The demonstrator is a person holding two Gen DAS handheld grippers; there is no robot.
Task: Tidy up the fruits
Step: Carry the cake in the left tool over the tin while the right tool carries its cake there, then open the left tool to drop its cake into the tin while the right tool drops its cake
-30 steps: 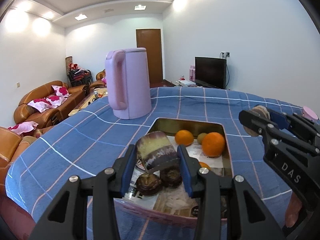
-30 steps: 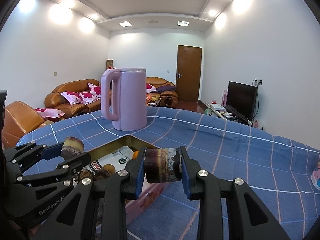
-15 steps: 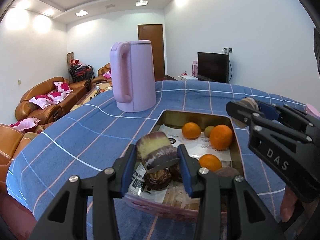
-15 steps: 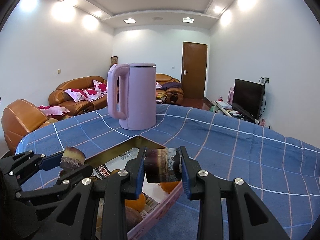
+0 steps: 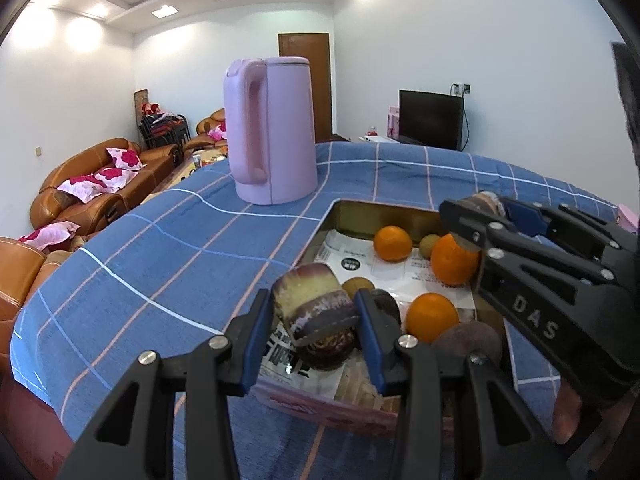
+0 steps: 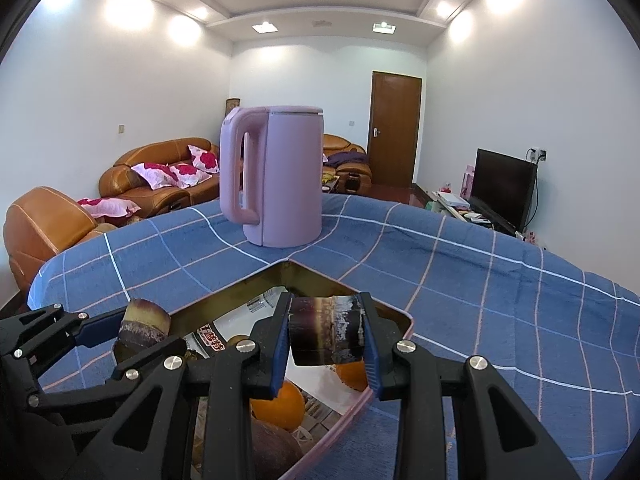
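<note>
A rectangular tray (image 5: 400, 212) lined with printed paper sits on the blue checked tablecloth. It holds three oranges (image 5: 393, 243), small green-brown fruits (image 5: 428, 245) and dark purple fruits (image 5: 468, 340). My left gripper (image 5: 316, 312) is shut on a purple sugarcane piece (image 5: 310, 300) above the tray's near left corner. My right gripper (image 6: 326, 334) is shut on another dark sugarcane piece (image 6: 326, 330) above the tray (image 6: 394, 320). The right gripper shows in the left wrist view (image 5: 476, 220), over the tray's right side. The left gripper shows in the right wrist view (image 6: 132, 340).
A tall pink kettle (image 5: 270, 148) stands on the cloth beyond the tray's far left corner; it also shows in the right wrist view (image 6: 280, 176). The table edge curves at the left. Brown sofas (image 5: 92, 184), a television (image 5: 432, 120) and a door lie beyond.
Both grippers, each still holding its sugarcane piece, have moved forward and lower toward the tray. The kettle and the fruits look larger and nearer.
</note>
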